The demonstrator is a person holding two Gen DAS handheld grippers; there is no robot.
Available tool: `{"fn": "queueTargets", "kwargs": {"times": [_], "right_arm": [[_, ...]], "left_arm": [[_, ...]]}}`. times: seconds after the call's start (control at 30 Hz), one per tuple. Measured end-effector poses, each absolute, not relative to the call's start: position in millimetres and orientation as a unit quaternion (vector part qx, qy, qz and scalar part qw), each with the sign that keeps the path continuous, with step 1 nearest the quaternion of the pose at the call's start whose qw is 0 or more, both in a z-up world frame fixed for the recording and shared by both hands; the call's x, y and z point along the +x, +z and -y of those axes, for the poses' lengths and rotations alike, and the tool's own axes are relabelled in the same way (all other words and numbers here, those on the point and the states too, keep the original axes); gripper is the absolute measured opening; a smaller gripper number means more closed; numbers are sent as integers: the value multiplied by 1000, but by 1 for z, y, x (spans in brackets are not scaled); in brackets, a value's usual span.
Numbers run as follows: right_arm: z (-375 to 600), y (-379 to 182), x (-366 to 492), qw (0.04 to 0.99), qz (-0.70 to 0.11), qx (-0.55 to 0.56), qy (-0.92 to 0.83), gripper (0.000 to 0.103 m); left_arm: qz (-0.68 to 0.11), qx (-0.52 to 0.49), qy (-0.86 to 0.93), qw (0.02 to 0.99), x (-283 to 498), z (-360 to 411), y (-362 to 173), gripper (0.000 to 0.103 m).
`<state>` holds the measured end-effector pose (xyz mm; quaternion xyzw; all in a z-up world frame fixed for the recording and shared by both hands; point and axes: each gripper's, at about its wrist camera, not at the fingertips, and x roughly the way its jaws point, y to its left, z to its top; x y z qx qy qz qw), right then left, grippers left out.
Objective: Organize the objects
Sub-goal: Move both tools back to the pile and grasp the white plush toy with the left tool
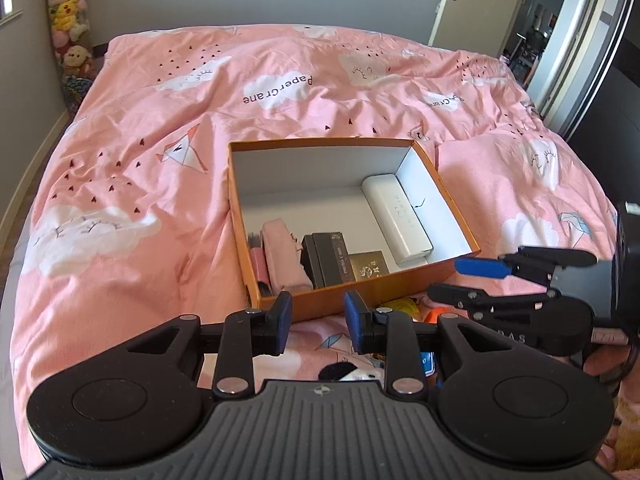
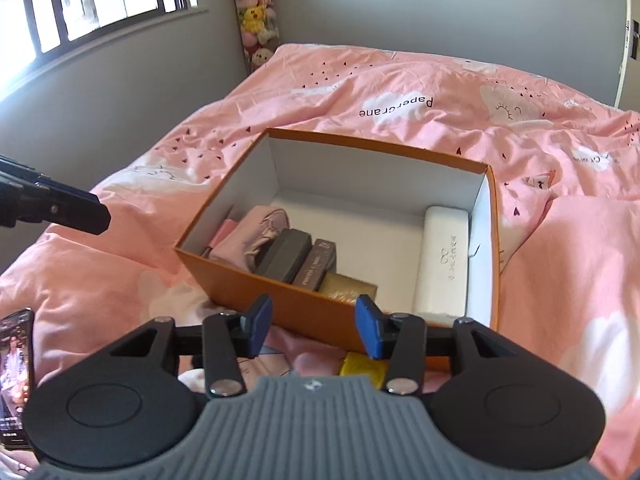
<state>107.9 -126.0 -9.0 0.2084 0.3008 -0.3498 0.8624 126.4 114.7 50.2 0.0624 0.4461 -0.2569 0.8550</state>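
Note:
An open orange box (image 1: 360,296) (image 2: 248,296) lies on the pink bed. Inside it are a white case (image 1: 396,220) (image 2: 444,264), a pink pouch (image 1: 284,256) (image 2: 256,232), dark boxes (image 1: 328,260) (image 2: 288,256) and a gold box (image 1: 370,266) (image 2: 348,286). My left gripper (image 1: 318,326) is open and empty just before the box's near wall. My right gripper (image 2: 314,330) is open and empty at the near wall too; it also shows in the left wrist view (image 1: 460,280). A yellow packet (image 2: 364,368) (image 1: 400,306) lies below the right gripper.
A phone (image 2: 16,376) with a lit screen lies at the left on the bed. A black-and-white item (image 1: 344,372), a blue item (image 1: 426,362) and an orange item (image 1: 436,314) lie near the left gripper. Plush toys (image 2: 256,16) stand in the corner. A door (image 1: 472,4) is at the far right.

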Motion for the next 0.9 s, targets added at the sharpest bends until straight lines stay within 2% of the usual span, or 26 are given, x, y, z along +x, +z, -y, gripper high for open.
{"fn": "queueTargets", "kwargs": {"times": [0.2,0.5,0.63,0.9], "right_arm": [[86,-27,102,863,-289,195,-365,55],[53,-56,94,850,-320,197,-369,55],[56,-59,82,837,-314,213,-395,55],[82,-67,75,813,-314,287,-397,55]], "left_arm": [[-470,10,-254,845,104,-127,33,34],[-521,-35,-208,827,84,-125,-36,36],[-524,-69,-201,825,89,-129,-57,48],[-568,-150,-209,782,103,-131,-84,64]]}}
